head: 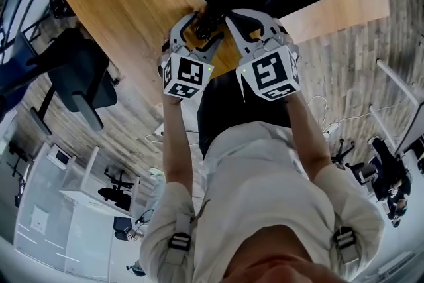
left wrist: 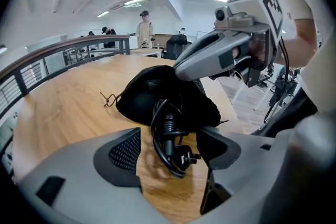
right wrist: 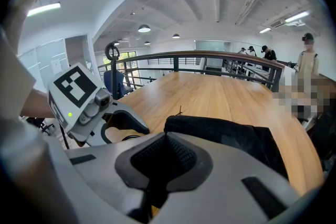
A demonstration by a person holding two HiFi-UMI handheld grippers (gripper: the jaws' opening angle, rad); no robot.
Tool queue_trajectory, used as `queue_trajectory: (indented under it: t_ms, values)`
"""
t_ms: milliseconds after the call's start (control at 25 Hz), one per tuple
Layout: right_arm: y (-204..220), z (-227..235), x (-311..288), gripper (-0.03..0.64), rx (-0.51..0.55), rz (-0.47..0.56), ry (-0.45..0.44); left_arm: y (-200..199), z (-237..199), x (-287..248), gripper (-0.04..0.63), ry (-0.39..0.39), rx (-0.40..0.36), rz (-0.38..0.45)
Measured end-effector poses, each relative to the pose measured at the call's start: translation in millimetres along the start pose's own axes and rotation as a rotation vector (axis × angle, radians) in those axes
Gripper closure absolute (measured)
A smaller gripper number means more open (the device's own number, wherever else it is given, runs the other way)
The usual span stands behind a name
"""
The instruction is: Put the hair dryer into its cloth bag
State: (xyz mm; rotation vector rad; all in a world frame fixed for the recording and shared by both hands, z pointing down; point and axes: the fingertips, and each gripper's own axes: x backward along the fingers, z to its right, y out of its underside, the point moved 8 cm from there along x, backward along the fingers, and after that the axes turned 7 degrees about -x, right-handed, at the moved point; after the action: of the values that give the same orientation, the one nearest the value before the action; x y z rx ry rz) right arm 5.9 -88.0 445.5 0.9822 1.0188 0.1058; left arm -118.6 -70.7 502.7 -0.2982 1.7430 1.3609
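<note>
Body of the hair dryer: not visible, judged already inside the black cloth bag point(left wrist: 142, 94). Its coiled cord point(left wrist: 167, 134) and plug point(left wrist: 185, 156) lie outside the mouth on the wooden table point(left wrist: 63, 113).

The left gripper point(left wrist: 170, 152) has its jaws wide apart, straddling the coil, pads clear of it. The right gripper point(right wrist: 167, 139) has its jaws together at the bag's top edge, entering from 2 o'clock in the left gripper view; whether it pinches cloth is unconfirmed.

Recommendation: close on the coil above the plug, keep the mouth lifted, and feed the cord toward 12 o'clock, plug last.

No legible text or numbers. Only square black-and-white markers on left cube point(head: 187, 75) and right cube point(head: 268, 76); possibly a faint logo on cloth bag point(left wrist: 142, 97), mid-frame, unreadable.
</note>
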Motion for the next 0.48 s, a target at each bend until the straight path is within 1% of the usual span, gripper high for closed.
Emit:
queue_trajectory:
  t_ms: [280, 440, 480]
  values:
    - [0, 1, 1, 0.591, 0.005, -0.005, -0.004, 22, 7, 11, 0.267, -0.01, 0.065, -0.05]
    - [1, 1, 2, 0.591, 0.011, -0.017, 0.0, 28, 10, 8, 0.27, -0.046, 0.063, -0.052]
    - [2, 1, 2, 0.591, 0.011, -0.02, 0.001, 28, 11, 7, 0.292, -0.049, 0.058, -0.052]
